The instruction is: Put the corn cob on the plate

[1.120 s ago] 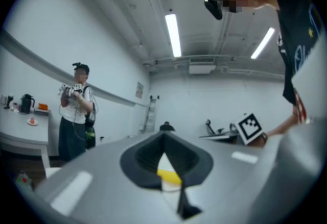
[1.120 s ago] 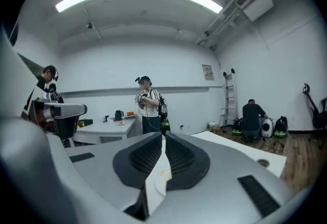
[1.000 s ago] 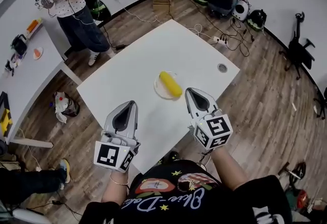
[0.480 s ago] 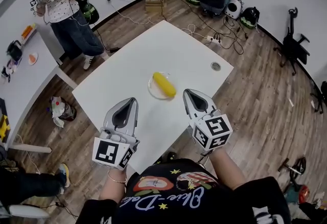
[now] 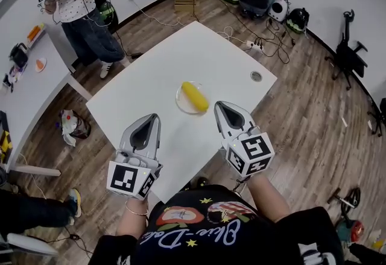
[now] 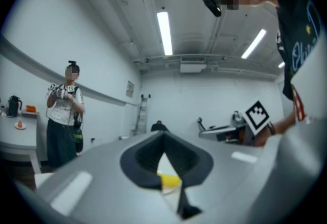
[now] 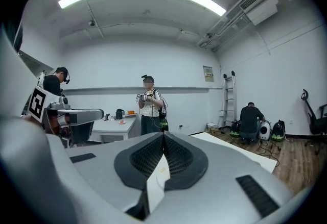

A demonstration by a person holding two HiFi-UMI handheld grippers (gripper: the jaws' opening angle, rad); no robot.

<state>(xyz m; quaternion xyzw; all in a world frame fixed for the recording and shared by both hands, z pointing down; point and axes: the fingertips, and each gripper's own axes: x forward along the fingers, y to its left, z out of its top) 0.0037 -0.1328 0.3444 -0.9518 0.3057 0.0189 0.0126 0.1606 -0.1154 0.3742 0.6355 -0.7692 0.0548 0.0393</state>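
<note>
Only the head view shows the corn (image 5: 195, 96) lying on the plate (image 5: 181, 104) mid-table (image 5: 151, 76), with bare tabletop all round it. The left gripper view catches just a yellow sliver below its jaws. Near the table's near edge, the left gripper (image 5: 155, 119) and right gripper (image 5: 218, 105) are both clenched on nothing (tips meeting).
</note>
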